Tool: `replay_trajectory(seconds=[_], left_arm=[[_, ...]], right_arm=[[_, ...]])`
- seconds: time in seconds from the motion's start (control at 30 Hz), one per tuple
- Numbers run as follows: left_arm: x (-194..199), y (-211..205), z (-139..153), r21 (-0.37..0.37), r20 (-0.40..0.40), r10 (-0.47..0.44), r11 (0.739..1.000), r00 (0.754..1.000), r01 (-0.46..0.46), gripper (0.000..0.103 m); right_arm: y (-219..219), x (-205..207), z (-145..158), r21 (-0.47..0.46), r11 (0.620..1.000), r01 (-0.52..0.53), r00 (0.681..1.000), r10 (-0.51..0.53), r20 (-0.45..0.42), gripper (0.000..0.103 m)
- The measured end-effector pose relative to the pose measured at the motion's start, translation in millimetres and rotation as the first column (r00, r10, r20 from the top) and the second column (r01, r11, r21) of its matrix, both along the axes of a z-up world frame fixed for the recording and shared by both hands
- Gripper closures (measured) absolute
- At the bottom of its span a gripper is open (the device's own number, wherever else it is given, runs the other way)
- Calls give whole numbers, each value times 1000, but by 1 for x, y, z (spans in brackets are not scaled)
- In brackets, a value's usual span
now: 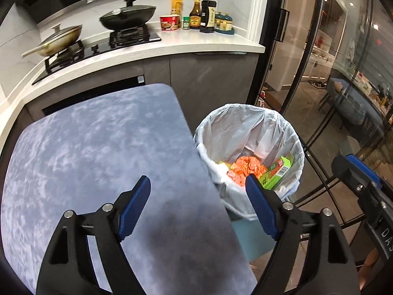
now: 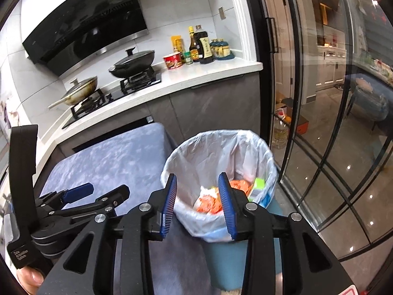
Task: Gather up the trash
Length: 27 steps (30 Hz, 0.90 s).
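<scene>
A: Status on the grippers?

B: Left gripper (image 1: 197,191) is hanging over the blue table (image 1: 98,147) edge, jaws spread wide, holding nothing. Right gripper (image 2: 197,191) is sitting above the bin (image 2: 218,172), jaws parted, also holding nothing.

A: Where's the trash?

B: All I'm seeing is in the bin already: an orange wrapper (image 1: 246,168) crumpled in the middle, a green carton (image 1: 277,172) leaning against the liner on the far-right side, and something yellow beside the wrapper. The tabletop is showing nothing loose in either view.

A: So which way is the bin lying from each tool?

B: From the left gripper it's lying forward and to the right, just past the table edge, its right finger overlapping the rim in view. From the right gripper it's directly ahead and below, opening framed between the fingers. The right one is nearer.

A: Carton's long axis?

B: Running diagonally, upper end toward the far rim.

A: Judgement?

B: Looking close to done, or I'm missing items outside both views.
</scene>
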<state>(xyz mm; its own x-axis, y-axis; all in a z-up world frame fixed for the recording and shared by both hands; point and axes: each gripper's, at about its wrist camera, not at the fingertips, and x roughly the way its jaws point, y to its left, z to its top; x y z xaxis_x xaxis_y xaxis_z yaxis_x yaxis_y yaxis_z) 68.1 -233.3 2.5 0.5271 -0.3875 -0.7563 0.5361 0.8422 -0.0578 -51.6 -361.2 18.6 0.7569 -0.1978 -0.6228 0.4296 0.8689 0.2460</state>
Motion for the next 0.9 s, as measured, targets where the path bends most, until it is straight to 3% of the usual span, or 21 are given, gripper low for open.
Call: replay_trajectory(seconds=[0.2, 0.77, 0.9], left_arm=[[-18, 26, 1, 28, -1, 45, 999, 999, -45, 27], [-54, 67, 1, 77, -22, 105, 992, 994, -103, 17], [-57, 72, -2, 88, -32, 120, 989, 992, -116, 15]], right_arm=[[21, -13, -1, 4, 1000, -27, 999, 27, -43, 58], [52, -38, -5, 25, 997, -80, 991, 82, -102, 49], [58, -39, -6, -1, 997, -82, 990, 82, -112, 42]])
